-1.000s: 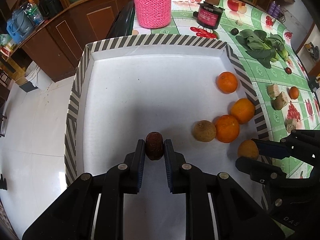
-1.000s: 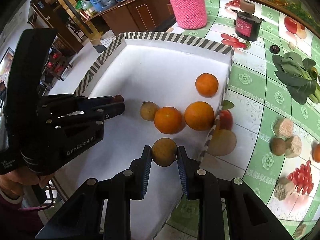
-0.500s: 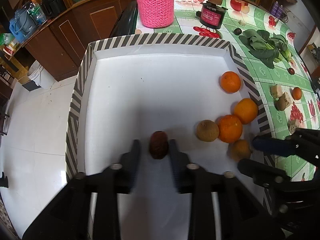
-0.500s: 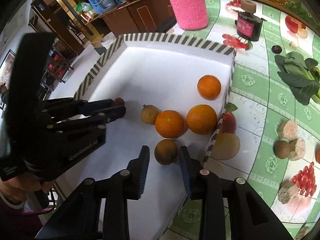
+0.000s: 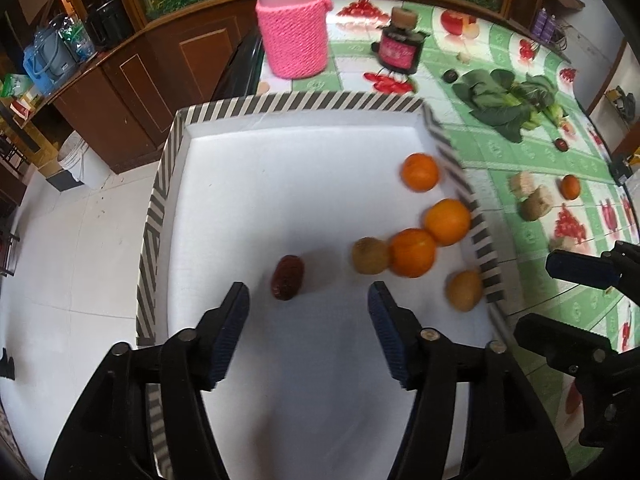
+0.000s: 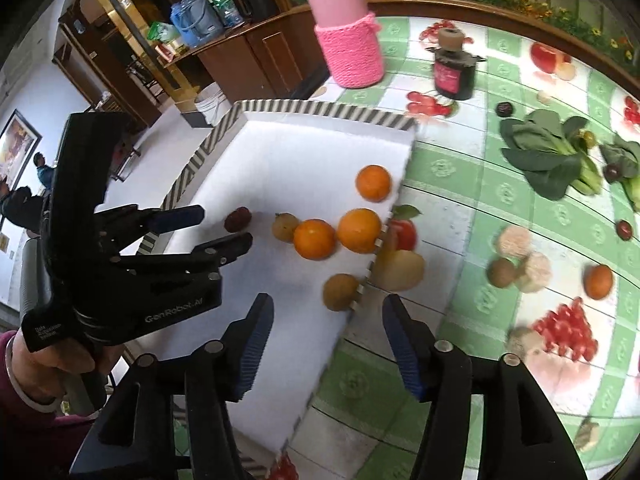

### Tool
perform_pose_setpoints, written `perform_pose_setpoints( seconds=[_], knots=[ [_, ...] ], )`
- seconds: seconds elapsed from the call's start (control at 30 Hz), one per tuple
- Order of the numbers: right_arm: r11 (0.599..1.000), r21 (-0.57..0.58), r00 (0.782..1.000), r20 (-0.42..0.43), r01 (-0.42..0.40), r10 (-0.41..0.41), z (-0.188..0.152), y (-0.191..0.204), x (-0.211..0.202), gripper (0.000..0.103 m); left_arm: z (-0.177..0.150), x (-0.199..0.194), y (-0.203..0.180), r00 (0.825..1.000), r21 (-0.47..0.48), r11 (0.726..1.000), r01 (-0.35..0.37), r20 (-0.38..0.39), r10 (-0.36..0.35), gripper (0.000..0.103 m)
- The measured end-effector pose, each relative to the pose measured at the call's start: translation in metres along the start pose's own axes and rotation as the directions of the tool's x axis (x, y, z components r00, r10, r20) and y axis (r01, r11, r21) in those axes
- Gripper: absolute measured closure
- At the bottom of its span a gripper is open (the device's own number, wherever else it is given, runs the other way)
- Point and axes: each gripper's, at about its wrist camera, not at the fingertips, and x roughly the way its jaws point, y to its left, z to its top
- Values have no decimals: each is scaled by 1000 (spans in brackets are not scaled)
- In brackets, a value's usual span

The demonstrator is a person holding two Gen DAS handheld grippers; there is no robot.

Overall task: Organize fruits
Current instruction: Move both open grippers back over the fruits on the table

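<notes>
Fruit-print table [image 5: 500, 148] — striped tray [image 5: 304, 100], pink-sleeved jar [image 5: 294, 46], greens [image 5: 508, 102].

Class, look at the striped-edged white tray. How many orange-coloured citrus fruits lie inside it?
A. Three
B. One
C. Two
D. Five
A. Three oranges lie in the tray: one alone farther back, and two side by side near its right wall; the other fruits in it are brownish or dark red.
</notes>
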Motion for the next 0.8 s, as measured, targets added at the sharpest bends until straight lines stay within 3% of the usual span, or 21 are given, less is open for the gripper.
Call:
perform_pose_setpoints(
  seconds=[0.03, 0.07, 0.27, 0.8],
  knots=[
    [1000, 4, 1000, 4, 5, -5, -2, -2, -3, 41, 1, -3, -4, 1000, 3, 1000, 7, 9, -7, 25],
    [1000, 9, 1000, 7, 10, -10, -4, -4, -6, 41, 1, -6, -8, 1000, 6, 1000, 10, 18, -10, 25],
    [997, 66, 999, 7, 50, -50, -22, -29, -22, 40, 2, -21, -34, 998, 49, 998, 27, 56, -30, 25],
    [970, 170, 985, 1, 172, -175, -72, -94, -61, 37, -1, -16, -117, 996, 140, 986, 87, 13, -90, 25]
  ],
)
